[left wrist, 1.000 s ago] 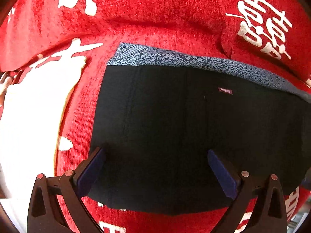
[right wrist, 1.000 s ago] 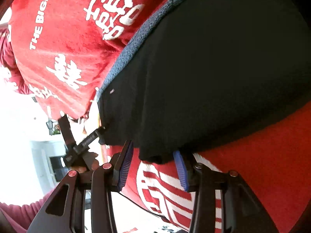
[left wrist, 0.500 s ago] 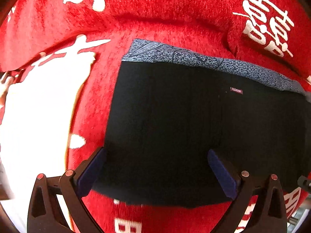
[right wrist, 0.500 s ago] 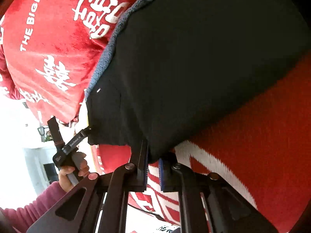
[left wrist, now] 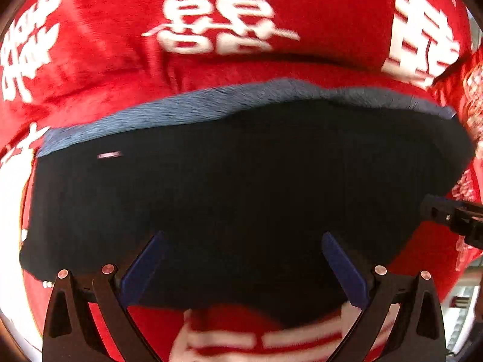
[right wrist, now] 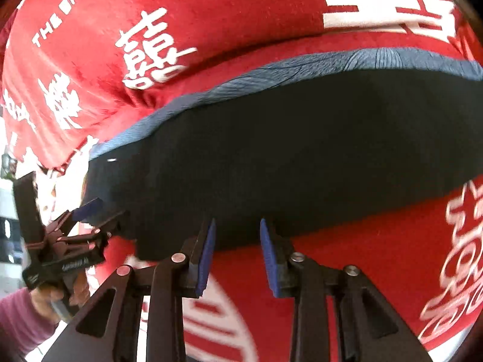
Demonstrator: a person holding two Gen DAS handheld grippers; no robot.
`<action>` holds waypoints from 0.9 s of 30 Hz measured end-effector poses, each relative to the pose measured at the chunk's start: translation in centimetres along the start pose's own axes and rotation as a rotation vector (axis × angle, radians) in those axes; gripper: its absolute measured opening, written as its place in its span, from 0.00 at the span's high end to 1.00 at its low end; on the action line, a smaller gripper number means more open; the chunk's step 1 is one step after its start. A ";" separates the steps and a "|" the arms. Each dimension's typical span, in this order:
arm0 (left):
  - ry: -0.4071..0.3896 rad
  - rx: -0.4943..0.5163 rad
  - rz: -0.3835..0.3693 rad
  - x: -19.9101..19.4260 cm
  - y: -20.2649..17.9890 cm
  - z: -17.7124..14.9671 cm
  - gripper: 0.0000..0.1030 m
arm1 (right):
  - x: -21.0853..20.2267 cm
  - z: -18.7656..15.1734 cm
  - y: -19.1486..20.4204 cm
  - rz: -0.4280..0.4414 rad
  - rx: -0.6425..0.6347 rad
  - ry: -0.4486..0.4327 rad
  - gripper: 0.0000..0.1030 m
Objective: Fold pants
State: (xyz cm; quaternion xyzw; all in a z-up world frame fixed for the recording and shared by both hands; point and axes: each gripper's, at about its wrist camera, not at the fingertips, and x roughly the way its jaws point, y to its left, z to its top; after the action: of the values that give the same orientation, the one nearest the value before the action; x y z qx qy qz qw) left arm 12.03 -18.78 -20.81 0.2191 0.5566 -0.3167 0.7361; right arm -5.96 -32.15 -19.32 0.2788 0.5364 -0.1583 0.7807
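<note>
Since half a second ago the right gripper has let go: its jaws, then pinched on the near hem, now stand apart and hold nothing. The left gripper is spread wide over the pants. These lie folded and flat, so the fold appears finished. They rest on a red blanket with white characters; the room is barely visible.

The pants are black with a blue-grey patterned waistband along the 12 o'clock edge. They lie flat, folded into a wide band, a small label towards 9 o'clock.
</note>
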 end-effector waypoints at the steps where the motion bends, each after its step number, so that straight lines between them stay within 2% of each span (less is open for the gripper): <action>1: 0.020 0.021 0.035 1.0 -0.4 -0.1 0.00 | 0.3 0.2 -0.7 -0.015 -0.008 0.004 0.82; 2: 0.020 0.009 0.016 1.3 -0.2 -0.1 0.00 | 0.0 0.5 -2.0 -0.009 0.034 -0.001 0.93; 4: 0.048 -0.024 0.004 1.1 0.6 0.1 0.00 | -1.2 1.1 -3.6 -0.034 0.136 -0.028 0.92; 5: 0.055 -0.026 0.019 0.8 0.8 0.4 0.00 | -2.2 1.4 -4.5 -0.032 0.187 -0.061 0.87; 6: 0.041 -0.030 0.037 0.3 0.9 0.9 0.00 | -2.9 1.9 -5.0 -0.013 0.207 -0.090 0.87; 7: 0.018 -0.035 0.038 -0.2 0.8 1.8 0.00 | -3.3 2.8 -5.2 0.011 0.200 -0.110 0.87; 11: -0.037 -0.054 0.023 -0.1 -0.6 5.9 0.00 | -1.7 6.9 -3.8 0.014 0.093 -0.105 0.86; 15: -0.048 -0.084 0.092 2.9 -1.8 9.6 0.00 | 1.0 9.7 -2.0 0.029 0.011 -0.079 0.85; 17: -0.033 -0.122 0.137 4.9 -0.8 10.8 0.00 | 2.9 10.5 -1.5 0.019 -0.020 -0.056 0.80; 19: -0.033 -0.186 0.130 6.1 0.1 11.3 0.00 | 3.7 11.0 -1.7 0.000 -0.050 -0.071 0.81; 21: -0.026 -0.226 0.141 6.9 1.0 11.6 0.00 | 3.9 12.0 -2.4 -0.006 -0.046 -0.102 0.81; 23: -0.025 -0.243 0.140 7.2 1.7 12.0 0.00 | 3.9 13.1 -4.0 -0.082 -0.010 -0.126 0.81; 27: -0.018 -0.216 0.161 5.4 2.2 12.2 0.00 | 2.3 13.8 -6.5 -0.095 0.096 -0.129 0.78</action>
State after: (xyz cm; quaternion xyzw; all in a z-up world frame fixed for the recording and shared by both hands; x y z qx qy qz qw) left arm 22.83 -26.66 -22.57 0.1800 0.5614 -0.1968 0.7834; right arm 1.75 -45.52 -19.48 0.2794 0.4892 -0.2384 0.7911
